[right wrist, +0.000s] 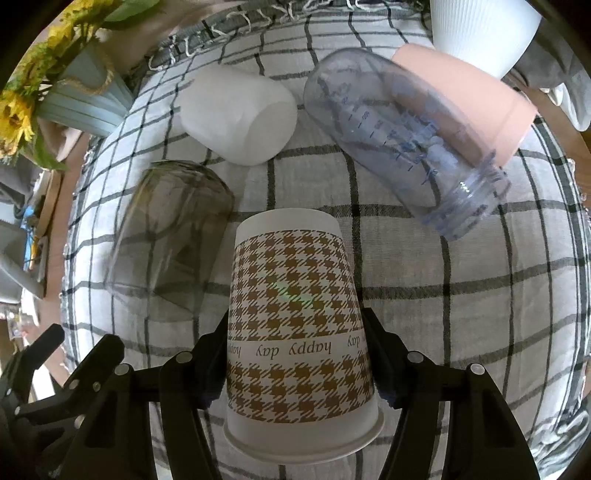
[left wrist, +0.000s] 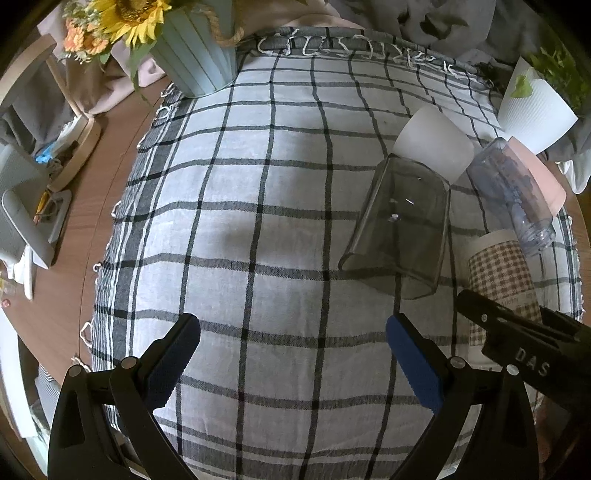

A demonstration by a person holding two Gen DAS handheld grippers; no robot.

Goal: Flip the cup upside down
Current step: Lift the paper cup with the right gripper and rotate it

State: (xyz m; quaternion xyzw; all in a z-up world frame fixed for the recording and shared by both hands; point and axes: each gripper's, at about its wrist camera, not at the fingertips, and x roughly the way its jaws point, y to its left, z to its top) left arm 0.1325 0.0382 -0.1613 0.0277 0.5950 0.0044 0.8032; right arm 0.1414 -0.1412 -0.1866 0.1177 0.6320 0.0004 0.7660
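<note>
A paper cup (right wrist: 295, 317) with a brown houndstooth print and "happy day" lettering stands upside down, rim toward the checked cloth (right wrist: 461, 314). My right gripper (right wrist: 295, 354) is shut on the cup, one finger on each side. The cup also shows in the left wrist view (left wrist: 498, 273), with the right gripper (left wrist: 517, 339) around it. My left gripper (left wrist: 291, 354) is open and empty above the cloth (left wrist: 258, 221), to the left of the cup.
Upside down on the cloth: a smoky glass (right wrist: 166, 236), a white cup (right wrist: 240, 114), a clear baby bottle (right wrist: 399, 140), a pink cup (right wrist: 472, 103). A white ribbed pot (right wrist: 484, 29) stands far right, a sunflower vase (left wrist: 192, 55) far left.
</note>
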